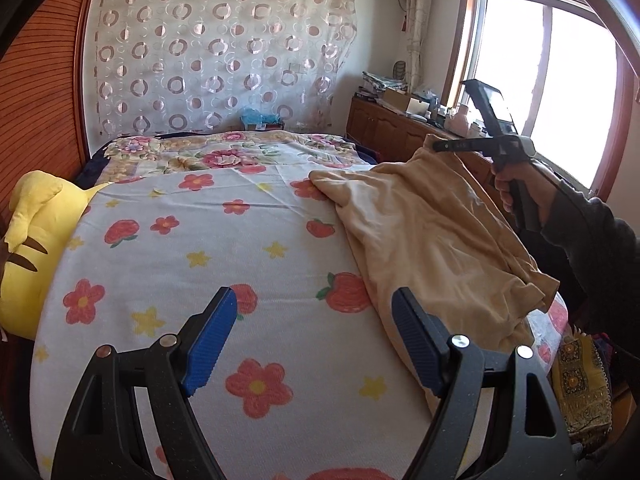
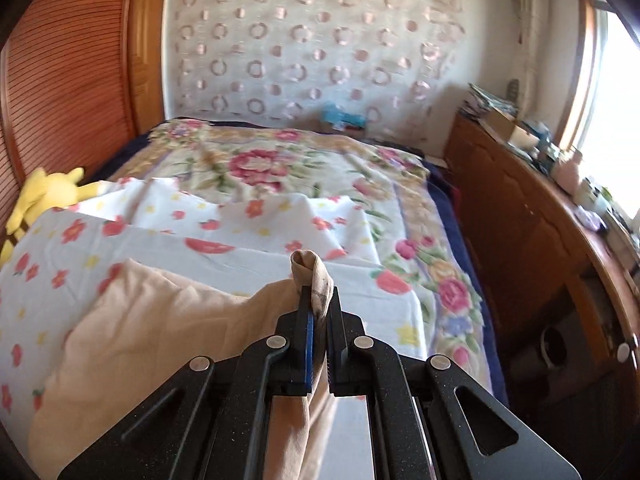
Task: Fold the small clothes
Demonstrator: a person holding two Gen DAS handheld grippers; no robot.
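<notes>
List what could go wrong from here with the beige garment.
The right gripper pinches only a small bunched edge of the beige garment, so the cloth may slip out as it lifts. The left gripper is open and holds nothing, so the rest may drag and crumple across the flowered sheet. The garment's near end hangs at the bed's edge and might slide off.

You're in a home bedroom

You've got a bed (image 1: 168,240) with flowery sheets, a yellow plush toy (image 1: 28,240), a circle-print curtain (image 1: 216,48), a cluttered wooden cabinet (image 2: 532,216) and a sunny window (image 1: 536,80).
</notes>
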